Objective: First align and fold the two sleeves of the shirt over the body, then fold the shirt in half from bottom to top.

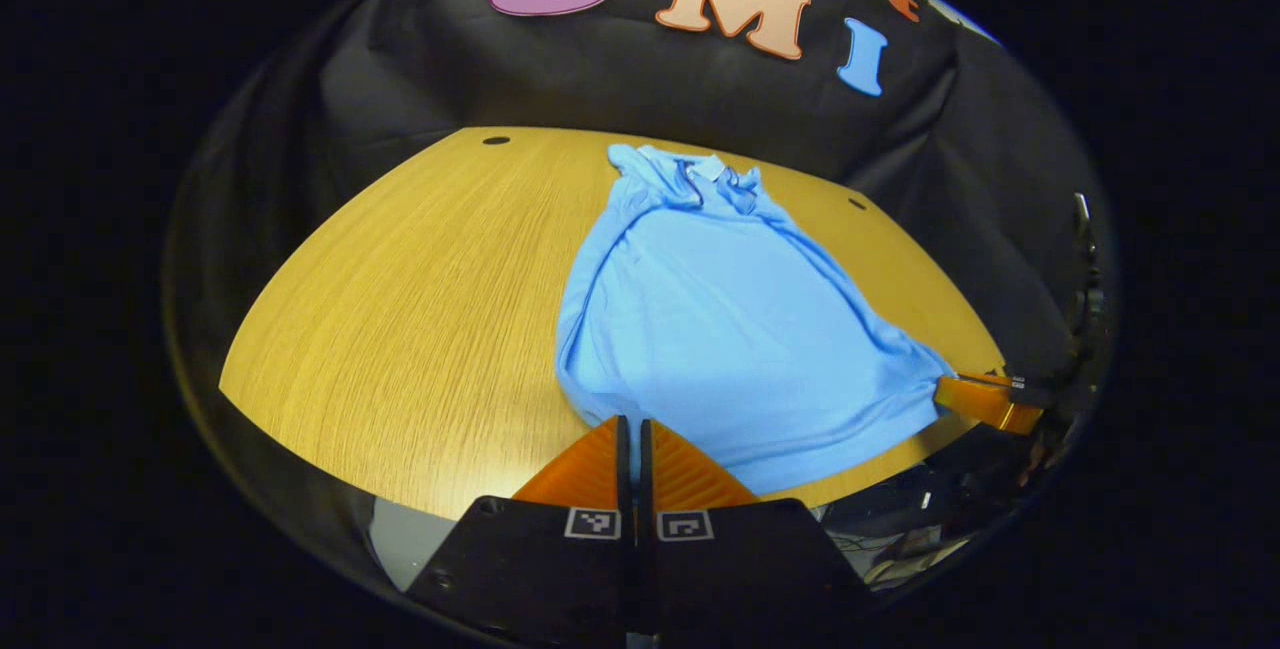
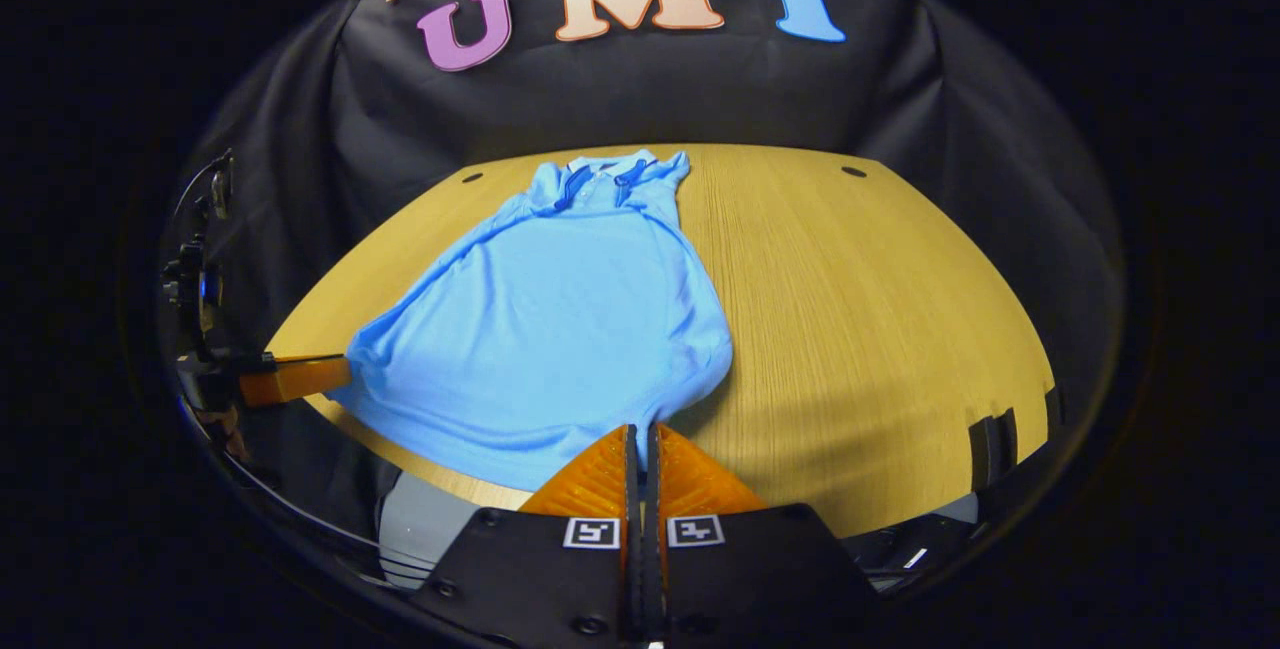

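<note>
A light blue polo shirt (image 1: 720, 329) lies on the wooden table (image 1: 400, 329), collar (image 1: 705, 174) at the far end, sleeves tucked in over the body. In the left gripper view my left gripper (image 1: 632, 421) is shut on the near hem at one bottom corner. The right gripper (image 1: 960, 389) pinches the other hem corner off to the right, and the cloth pulls to a point there. In the right gripper view the shirt (image 2: 550, 329) spreads to the left; my right gripper (image 2: 645, 429) is shut on its hem corner and the left gripper (image 2: 335, 374) holds the far corner.
Bare table (image 2: 880, 329) stretches wide on the side away from the shirt in each view. Small dark holes (image 2: 853, 171) mark the far corners. A black bracket (image 2: 985, 449) sits at the front edge. Both grippers hang just off the near table edge.
</note>
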`<state>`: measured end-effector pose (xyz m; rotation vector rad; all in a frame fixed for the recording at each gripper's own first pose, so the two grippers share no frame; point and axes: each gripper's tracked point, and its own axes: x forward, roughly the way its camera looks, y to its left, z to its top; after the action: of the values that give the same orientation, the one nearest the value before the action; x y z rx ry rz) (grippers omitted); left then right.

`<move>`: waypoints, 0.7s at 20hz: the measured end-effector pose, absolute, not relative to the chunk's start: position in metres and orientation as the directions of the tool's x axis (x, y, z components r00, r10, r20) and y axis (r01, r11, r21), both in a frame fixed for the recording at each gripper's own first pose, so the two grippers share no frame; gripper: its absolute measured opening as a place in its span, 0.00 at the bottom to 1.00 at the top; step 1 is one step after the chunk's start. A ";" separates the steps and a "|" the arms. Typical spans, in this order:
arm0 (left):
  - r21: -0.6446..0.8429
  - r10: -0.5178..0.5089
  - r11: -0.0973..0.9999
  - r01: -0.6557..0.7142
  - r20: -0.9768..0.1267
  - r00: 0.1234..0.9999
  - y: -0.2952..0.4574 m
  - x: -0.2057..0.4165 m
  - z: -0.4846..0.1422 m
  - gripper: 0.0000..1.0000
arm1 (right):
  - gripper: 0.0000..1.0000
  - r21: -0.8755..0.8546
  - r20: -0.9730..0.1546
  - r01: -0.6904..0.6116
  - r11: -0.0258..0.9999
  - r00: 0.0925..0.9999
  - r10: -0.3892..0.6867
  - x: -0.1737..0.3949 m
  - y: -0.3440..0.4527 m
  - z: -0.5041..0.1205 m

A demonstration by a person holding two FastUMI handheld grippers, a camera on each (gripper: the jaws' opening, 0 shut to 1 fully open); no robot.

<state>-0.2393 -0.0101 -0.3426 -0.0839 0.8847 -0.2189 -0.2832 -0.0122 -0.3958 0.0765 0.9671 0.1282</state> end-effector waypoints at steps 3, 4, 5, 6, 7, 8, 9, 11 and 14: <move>-0.165 -0.260 0.965 0.204 -0.710 0.655 -0.019 -0.213 -0.313 0.00 | 0.03 0.133 -0.773 -0.074 0.988 0.616 0.150 -0.251 -0.011 -0.368; -0.154 -0.256 0.966 0.208 -0.697 0.670 -0.019 -0.204 -0.304 0.00 | 0.03 0.137 -0.756 -0.072 0.988 0.636 0.151 -0.240 -0.012 -0.358; -0.153 -0.260 0.965 0.214 -0.688 0.678 -0.020 -0.196 -0.297 0.00 | 0.03 0.151 -0.745 -0.072 0.986 0.647 0.161 -0.230 -0.010 -0.351; -0.152 -0.262 0.964 0.217 -0.677 0.688 -0.022 -0.188 -0.290 0.00 | 0.03 0.166 -0.732 -0.075 0.983 0.658 0.174 -0.218 -0.007 -0.344; -0.143 -0.258 0.965 0.220 -0.666 0.700 -0.023 -0.177 -0.283 0.00 | 0.03 0.173 -0.718 -0.083 0.982 0.672 0.183 -0.206 -0.005 -0.337; -0.133 -0.254 0.966 0.222 -0.656 0.710 -0.023 -0.167 -0.278 0.00 | 0.03 0.177 -0.705 -0.093 0.980 0.682 0.193 -0.192 -0.004 -0.332; -0.132 -0.253 0.966 0.221 -0.649 0.717 -0.024 -0.158 -0.274 0.00 | 0.00 0.182 -0.693 -0.103 0.978 0.692 0.202 -0.179 -0.002 -0.328; -0.136 -0.255 0.966 0.219 -0.641 0.724 -0.029 -0.138 -0.268 0.00 | 0.03 0.200 -0.679 -0.112 0.973 0.700 0.220 -0.156 0.002 -0.325; -0.133 -0.246 0.969 0.210 -0.631 0.736 -0.033 -0.103 -0.263 0.00 | 0.03 0.225 -0.660 -0.120 0.967 0.711 0.242 -0.118 0.005 -0.322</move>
<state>-0.1031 -0.0332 -0.2629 -0.0546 0.7008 -0.2508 -0.1175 0.0049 -0.3220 0.1703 0.7537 0.2017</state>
